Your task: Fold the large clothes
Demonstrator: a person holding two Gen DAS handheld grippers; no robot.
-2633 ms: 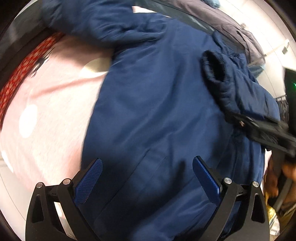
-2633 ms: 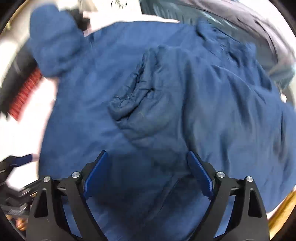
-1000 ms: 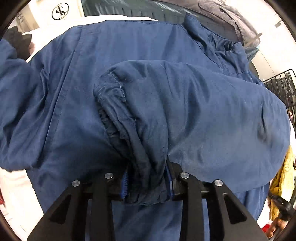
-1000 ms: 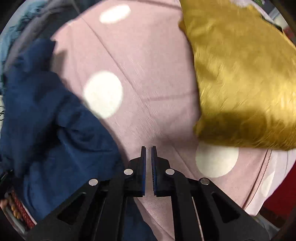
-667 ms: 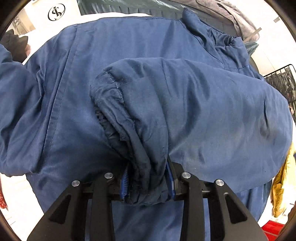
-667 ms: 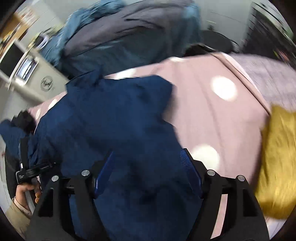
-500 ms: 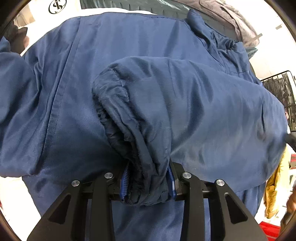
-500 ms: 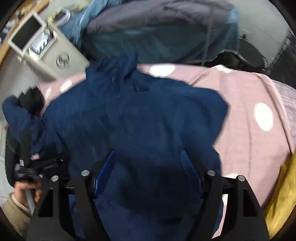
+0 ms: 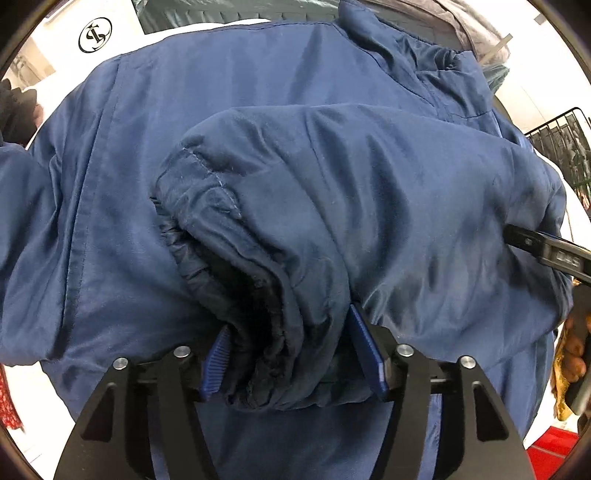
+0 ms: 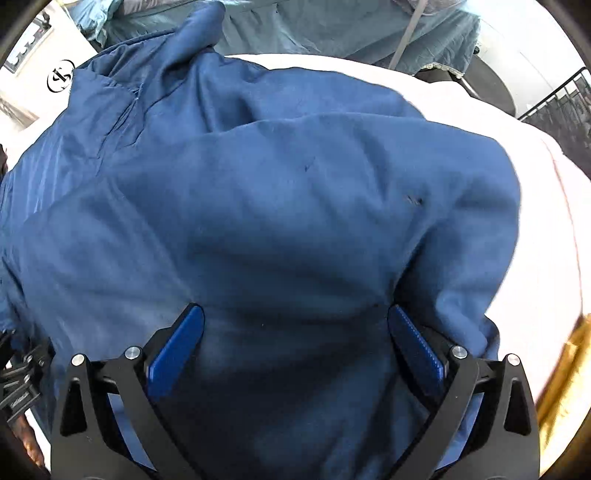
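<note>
A large navy blue jacket (image 9: pixel 258 110) lies spread on a pale bed cover and fills both views. Its right sleeve (image 9: pixel 369 192) is folded across the jacket body, cuff (image 9: pixel 207 229) toward me. My left gripper (image 9: pixel 293 350) has its blue pads either side of the bunched cuff end, jaws part-way apart, fabric still between them. My right gripper (image 10: pixel 293 347) is open, jaws wide, over the jacket's folded shoulder part (image 10: pixel 295 206), touching or just above the cloth. The right gripper's tip also shows in the left wrist view (image 9: pixel 546 251) at the right edge.
The pale pink bed cover (image 10: pixel 535 192) shows to the right of the jacket. A gold cushion (image 10: pixel 565 387) lies at the lower right. Grey and teal clothes (image 10: pixel 351 26) are piled behind. A white box with a round logo (image 9: pixel 95 34) stands at the back left.
My left gripper's jaws have spread apart around the sleeve cuff they were clamped on. My right gripper has swung from the bed cover and cushion onto the jacket, opening wide.
</note>
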